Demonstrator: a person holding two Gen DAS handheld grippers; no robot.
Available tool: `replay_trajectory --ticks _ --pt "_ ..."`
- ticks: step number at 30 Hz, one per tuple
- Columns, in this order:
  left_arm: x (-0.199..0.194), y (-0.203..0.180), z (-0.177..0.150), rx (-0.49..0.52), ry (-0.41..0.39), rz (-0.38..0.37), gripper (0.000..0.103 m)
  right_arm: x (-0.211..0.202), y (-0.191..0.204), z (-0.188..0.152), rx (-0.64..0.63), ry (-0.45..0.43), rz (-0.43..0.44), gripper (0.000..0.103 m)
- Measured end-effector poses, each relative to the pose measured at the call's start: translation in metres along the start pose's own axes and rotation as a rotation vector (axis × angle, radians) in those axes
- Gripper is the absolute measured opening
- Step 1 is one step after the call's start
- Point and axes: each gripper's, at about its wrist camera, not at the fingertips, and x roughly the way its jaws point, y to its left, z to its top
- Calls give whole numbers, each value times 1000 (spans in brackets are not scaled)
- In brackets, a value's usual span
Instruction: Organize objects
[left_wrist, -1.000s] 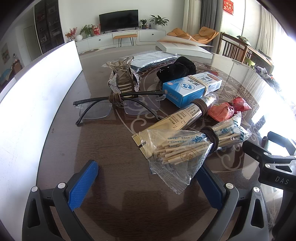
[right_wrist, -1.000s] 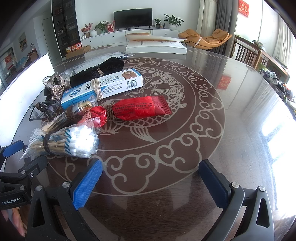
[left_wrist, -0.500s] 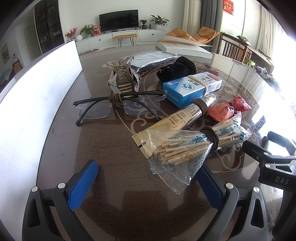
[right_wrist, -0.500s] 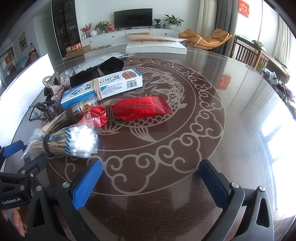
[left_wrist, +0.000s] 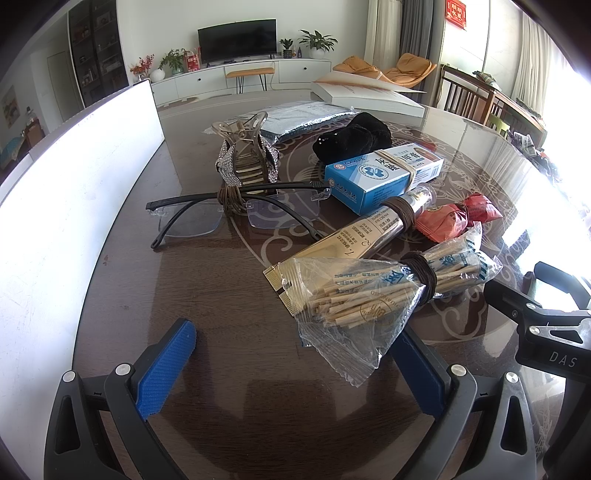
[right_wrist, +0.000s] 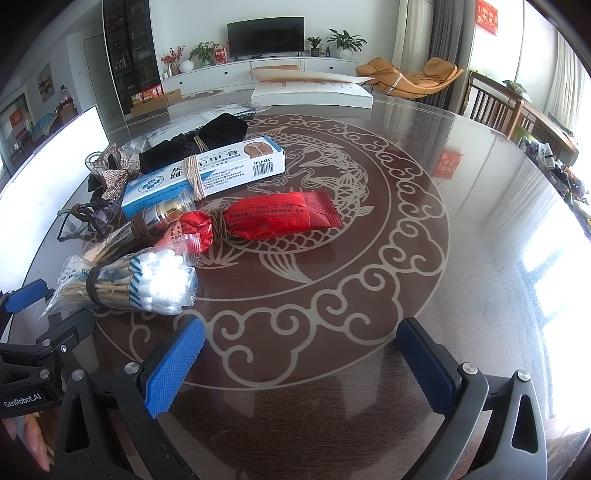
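Note:
Several objects, each wrapped with a band, lie in a row on the dark patterned table (right_wrist: 424, 229). A bag of cotton swabs (left_wrist: 384, 291) (right_wrist: 129, 284) lies nearest. Behind it are a gold tube (left_wrist: 369, 232), a red packet (right_wrist: 280, 218) (left_wrist: 458, 221), a blue-white box (left_wrist: 384, 173) (right_wrist: 207, 173), glasses (left_wrist: 229, 214), a hair claw (left_wrist: 247, 158) and a black cloth (left_wrist: 354, 136). My left gripper (left_wrist: 291, 354) is open, its right finger under the swab bag's corner. My right gripper (right_wrist: 299, 358) is open and empty over bare table.
A white board (left_wrist: 74, 206) stands along the table's left edge. A silver pouch (left_wrist: 303, 118) and a large white book (right_wrist: 314, 92) lie at the far side. Chairs (right_wrist: 495, 107) stand to the right.

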Motion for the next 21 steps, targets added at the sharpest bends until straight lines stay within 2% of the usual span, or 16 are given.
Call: replay_trajectory --ticks 10,15,19,21 --pt "0 1 0 3 1 -9 103 0 0 0 0 0 0 103" --pt "-15 1 -14 93 20 -111 103 0 0 0 0 0 0 103" --pt "-36 30 -20 -18 -28 -125 103 0 0 0 0 0 0 103" --pt "-40 41 -9 -55 -62 -92 103 0 0 0 0 0 0 103"
